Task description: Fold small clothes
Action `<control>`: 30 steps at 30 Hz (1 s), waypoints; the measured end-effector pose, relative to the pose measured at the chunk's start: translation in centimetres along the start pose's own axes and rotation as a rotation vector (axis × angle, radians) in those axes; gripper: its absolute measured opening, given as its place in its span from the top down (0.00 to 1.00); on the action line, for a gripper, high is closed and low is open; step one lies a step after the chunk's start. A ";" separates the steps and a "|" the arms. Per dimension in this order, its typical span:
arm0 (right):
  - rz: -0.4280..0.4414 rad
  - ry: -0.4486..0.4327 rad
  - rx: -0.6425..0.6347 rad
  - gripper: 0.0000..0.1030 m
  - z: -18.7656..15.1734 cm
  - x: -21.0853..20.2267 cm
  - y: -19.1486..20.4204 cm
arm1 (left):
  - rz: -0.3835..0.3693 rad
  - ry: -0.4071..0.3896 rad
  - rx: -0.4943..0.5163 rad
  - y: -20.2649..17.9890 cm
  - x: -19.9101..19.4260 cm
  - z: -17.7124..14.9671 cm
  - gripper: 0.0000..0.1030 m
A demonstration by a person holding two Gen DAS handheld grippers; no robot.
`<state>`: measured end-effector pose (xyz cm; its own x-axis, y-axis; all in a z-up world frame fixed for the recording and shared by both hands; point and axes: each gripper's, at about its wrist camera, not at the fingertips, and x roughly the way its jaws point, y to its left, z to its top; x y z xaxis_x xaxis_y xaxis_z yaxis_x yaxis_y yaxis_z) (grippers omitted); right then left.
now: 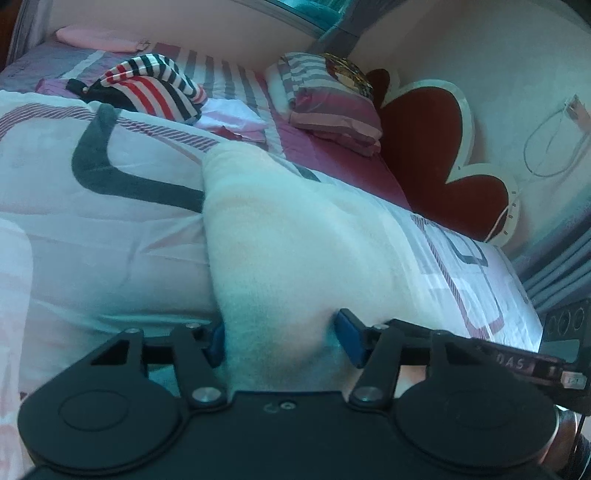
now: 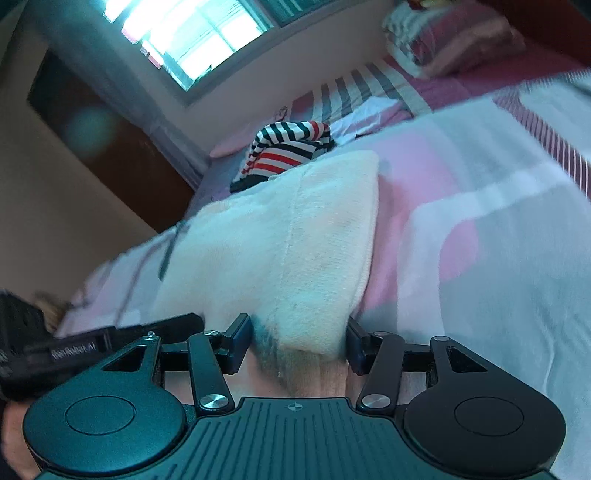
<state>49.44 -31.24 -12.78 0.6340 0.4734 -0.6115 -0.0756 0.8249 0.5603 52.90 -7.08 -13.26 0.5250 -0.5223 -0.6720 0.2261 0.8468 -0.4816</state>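
left gripper (image 1: 282,338) low at frame bottom, blue pads either side of a white fuzzy garment (image 1: 280,229), fingers spread wide with cloth bunched between them; pad contact hidden by the fluff, so a true pinch cannot be confirmed. right gripper (image 2: 297,338) likewise straddles the near edge of the same garment (image 2: 295,236), jaws apart, cloth filling the gap; whether it clamps is unclear. garment lies on the bed's white-and-pink quilt (image 1: 110,236), a ribbed band running along its length in the right wrist view. its near end is cut off behind both gripper bodies. motion blur softens the right view. farther back, a crumpled striped garment (image 1: 147,88) in black, white and red, a pale pink cloth (image 1: 236,118) just beside it. pillow (image 1: 328,107) with stripes near a red flower-shaped headboard (image 1: 436,147). window (image 2: 184,33) glaring bright; dark wooden door (image 2: 99,147) below it.
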 end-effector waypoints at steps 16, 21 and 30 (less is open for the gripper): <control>-0.100 -0.068 -0.163 0.70 -1.3 0.2 4.9 | 0.066 -0.014 0.152 -2.1 -1.8 0.0 0.71; -0.084 -0.086 -0.195 0.70 -1.6 -1.2 7.4 | 0.071 -0.026 0.191 -2.4 -3.9 -0.5 0.72; -0.023 -0.114 -0.265 0.71 -4.8 -1.8 16.1 | 0.145 -0.085 0.214 0.7 -12.2 -1.2 0.72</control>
<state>43.42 -17.33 -5.38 0.7189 0.4285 -0.5473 -0.2493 0.8940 0.3724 45.70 -0.19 -6.05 0.6294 -0.3917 -0.6711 0.3072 0.9187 -0.2480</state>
